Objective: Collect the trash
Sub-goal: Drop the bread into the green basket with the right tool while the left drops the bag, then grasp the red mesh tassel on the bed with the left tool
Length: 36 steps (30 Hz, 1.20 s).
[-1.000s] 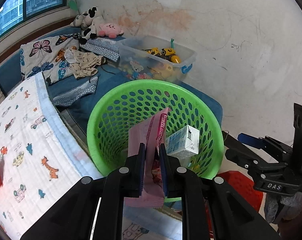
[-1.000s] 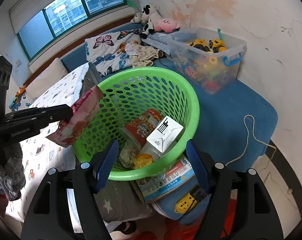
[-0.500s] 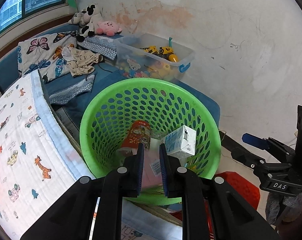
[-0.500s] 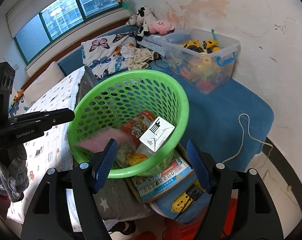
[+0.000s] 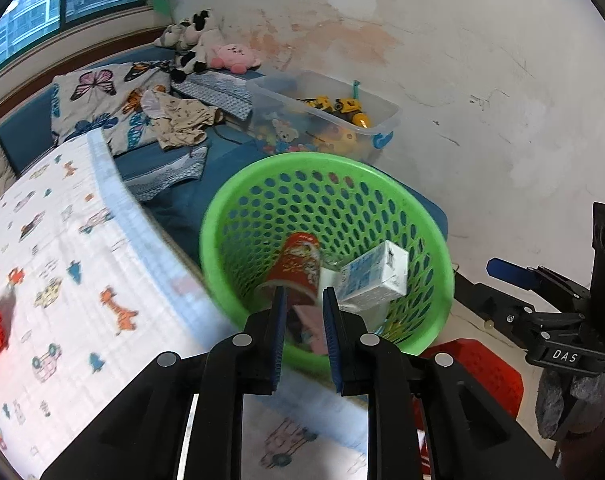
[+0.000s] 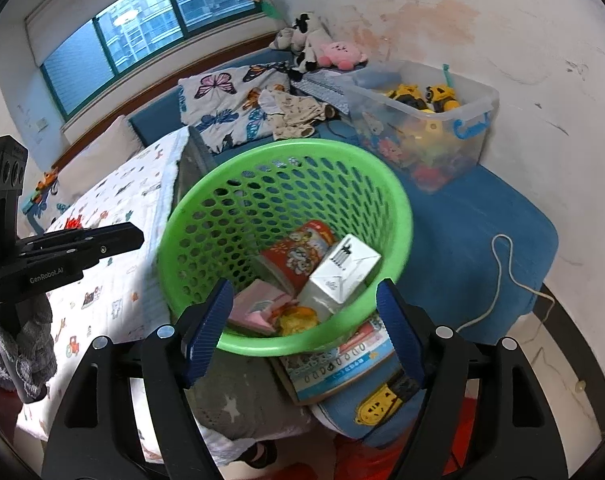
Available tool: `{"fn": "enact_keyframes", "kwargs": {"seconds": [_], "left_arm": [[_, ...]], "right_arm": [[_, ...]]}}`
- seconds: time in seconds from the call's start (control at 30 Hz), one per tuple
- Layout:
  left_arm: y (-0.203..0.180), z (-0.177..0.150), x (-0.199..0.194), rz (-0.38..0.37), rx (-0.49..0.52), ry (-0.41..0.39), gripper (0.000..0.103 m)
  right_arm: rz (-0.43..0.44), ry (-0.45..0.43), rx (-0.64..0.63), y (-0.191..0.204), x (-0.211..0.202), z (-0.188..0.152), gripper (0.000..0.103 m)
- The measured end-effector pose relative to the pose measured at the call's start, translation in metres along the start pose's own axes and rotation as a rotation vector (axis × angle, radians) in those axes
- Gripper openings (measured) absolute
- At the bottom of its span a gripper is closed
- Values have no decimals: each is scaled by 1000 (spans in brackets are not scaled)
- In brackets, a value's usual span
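The pink plastic wrapper (image 6: 258, 306) lies at the bottom of the round green plastic basket with holes (image 6: 206, 216), beside a red paper cup (image 6: 298, 258) and a white milk carton (image 6: 342, 276). The left gripper (image 5: 304, 300) hangs just above the basket's near rim; its jaws are narrow, opening, and hold nothing. The right gripper (image 6: 304, 292) is wide and opening, with the basket's near rim between its fingers.

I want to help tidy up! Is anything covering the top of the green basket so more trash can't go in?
No. The green perforated plastic basket is open on top; the pink wrapper, red printed cup and white carton lie low inside.
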<state>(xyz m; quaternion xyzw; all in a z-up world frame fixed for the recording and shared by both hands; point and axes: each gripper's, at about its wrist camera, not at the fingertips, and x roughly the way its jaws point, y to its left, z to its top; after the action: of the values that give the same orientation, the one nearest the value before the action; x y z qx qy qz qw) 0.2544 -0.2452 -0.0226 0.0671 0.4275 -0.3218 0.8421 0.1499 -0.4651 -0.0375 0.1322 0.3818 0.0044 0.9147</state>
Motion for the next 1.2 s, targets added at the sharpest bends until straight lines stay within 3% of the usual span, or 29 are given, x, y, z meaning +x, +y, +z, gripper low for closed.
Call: {"fn": "enact_keyframes", "kwargs": {"seconds": [0.1,0.2,0.6,0.83,1.0,1.2], "left_arm": [[13,-8,-8,16,-18,-3,20],[25,-14,-14,30,-40,-11,37],[83,-44,-53,127,-125,-54,48],[131,-54,-76,268,-179,-85,49],[170,-57,-90,394,-215,-101,58],[215,-58,-91,471,-267,-82,59]], "right_arm": [[14,5,-17,10,4,1,74],[26,11,-29,20,7,1,75],[93,45,-126,76,26,2,78],[135,65,-176,108,38,2,78],[156,74,-207,127,44,4,78],[182,87,-236,146,54,5,79]]}}
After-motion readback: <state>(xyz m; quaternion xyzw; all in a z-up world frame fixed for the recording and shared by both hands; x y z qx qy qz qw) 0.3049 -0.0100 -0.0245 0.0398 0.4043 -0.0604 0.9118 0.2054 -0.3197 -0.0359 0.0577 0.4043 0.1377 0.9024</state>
